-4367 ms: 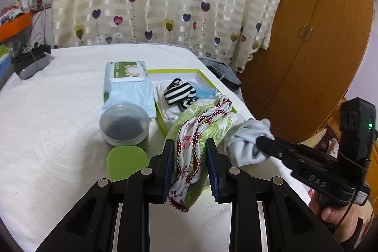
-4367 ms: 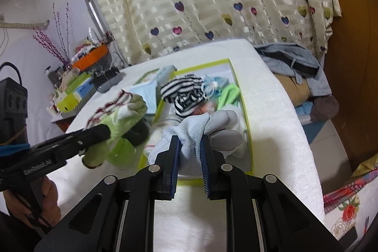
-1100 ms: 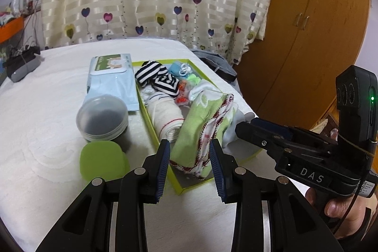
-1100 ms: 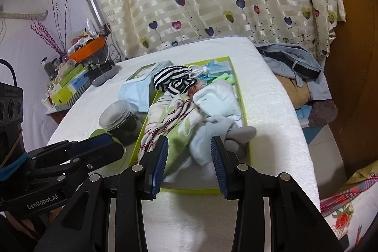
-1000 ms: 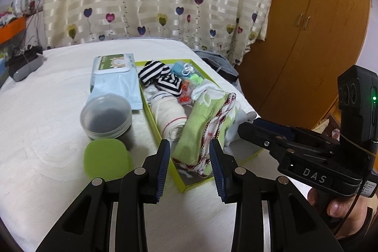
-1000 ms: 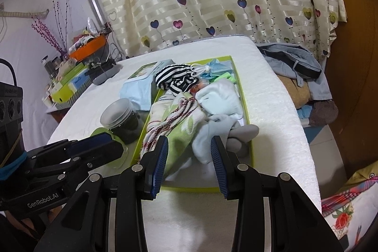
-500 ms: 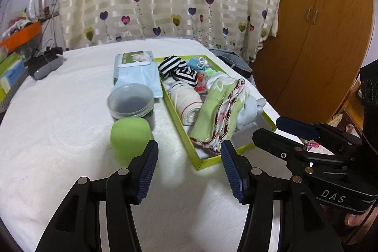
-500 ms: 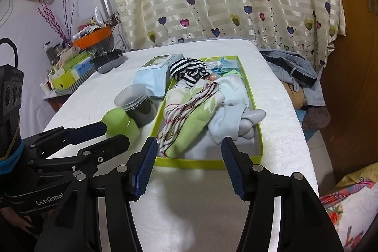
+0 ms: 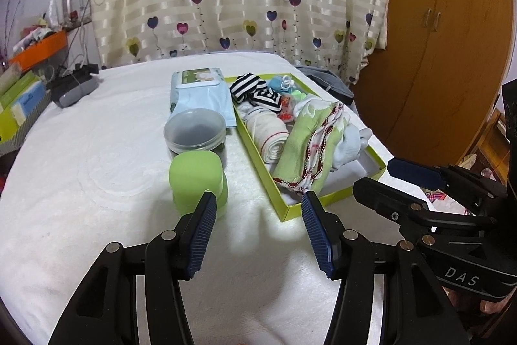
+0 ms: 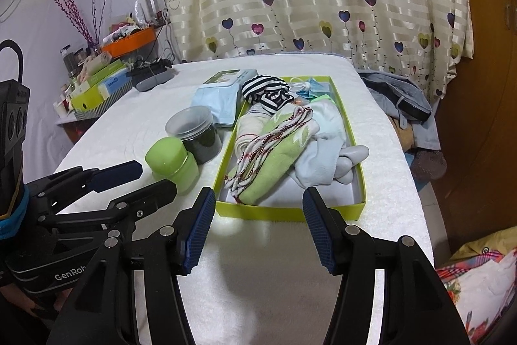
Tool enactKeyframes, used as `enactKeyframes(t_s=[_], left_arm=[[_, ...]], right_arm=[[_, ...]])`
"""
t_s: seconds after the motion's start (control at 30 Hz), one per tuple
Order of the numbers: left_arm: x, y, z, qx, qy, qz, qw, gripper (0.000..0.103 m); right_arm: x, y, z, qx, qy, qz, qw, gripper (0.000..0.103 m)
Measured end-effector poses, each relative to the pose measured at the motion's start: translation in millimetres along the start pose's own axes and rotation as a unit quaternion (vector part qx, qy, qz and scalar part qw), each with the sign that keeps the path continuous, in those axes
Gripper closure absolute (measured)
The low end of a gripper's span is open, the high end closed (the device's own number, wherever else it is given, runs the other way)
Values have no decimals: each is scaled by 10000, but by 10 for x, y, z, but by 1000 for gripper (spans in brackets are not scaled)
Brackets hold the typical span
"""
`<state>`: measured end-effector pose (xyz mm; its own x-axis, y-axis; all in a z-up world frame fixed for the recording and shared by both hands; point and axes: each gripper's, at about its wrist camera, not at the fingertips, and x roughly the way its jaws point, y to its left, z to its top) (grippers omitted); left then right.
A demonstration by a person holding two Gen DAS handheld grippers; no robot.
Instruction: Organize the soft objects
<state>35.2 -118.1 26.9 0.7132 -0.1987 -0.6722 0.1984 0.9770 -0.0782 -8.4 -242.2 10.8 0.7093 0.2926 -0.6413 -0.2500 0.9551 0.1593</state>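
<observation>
Both grippers, left gripper (image 9: pixel 257 228) & right gripper (image 10: pixel 258 227), gape wide, empty, near bed's front edge. Green sock (image 10: pixel 274 156) & grey sock (image 10: pixel 323 160) lie in tray (image 10: pixel 290 210). Placing step looks done; nxt prob. tidy/straighten pile.

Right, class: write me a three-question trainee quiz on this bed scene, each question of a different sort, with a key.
1. True or false: the left tongs are holding the green patterned cloth.
2. Which lies nearest the box's front wall? A striped socks B green patterned cloth C wipes pack
3. Fill in: the green jar stands on the bed, ____ the box.

Key: 1 false, both tongs are open and empty. 2 B. 3 outside.
</observation>
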Motion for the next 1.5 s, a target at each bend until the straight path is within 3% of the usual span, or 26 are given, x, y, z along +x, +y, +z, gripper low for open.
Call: enactKeyframes(t_s=[1.5], left_arm=[[1,-5,-13,-101,-82,211,9997,49]], right_arm=[[53,42,-20,-28,59,16,10000,46]])
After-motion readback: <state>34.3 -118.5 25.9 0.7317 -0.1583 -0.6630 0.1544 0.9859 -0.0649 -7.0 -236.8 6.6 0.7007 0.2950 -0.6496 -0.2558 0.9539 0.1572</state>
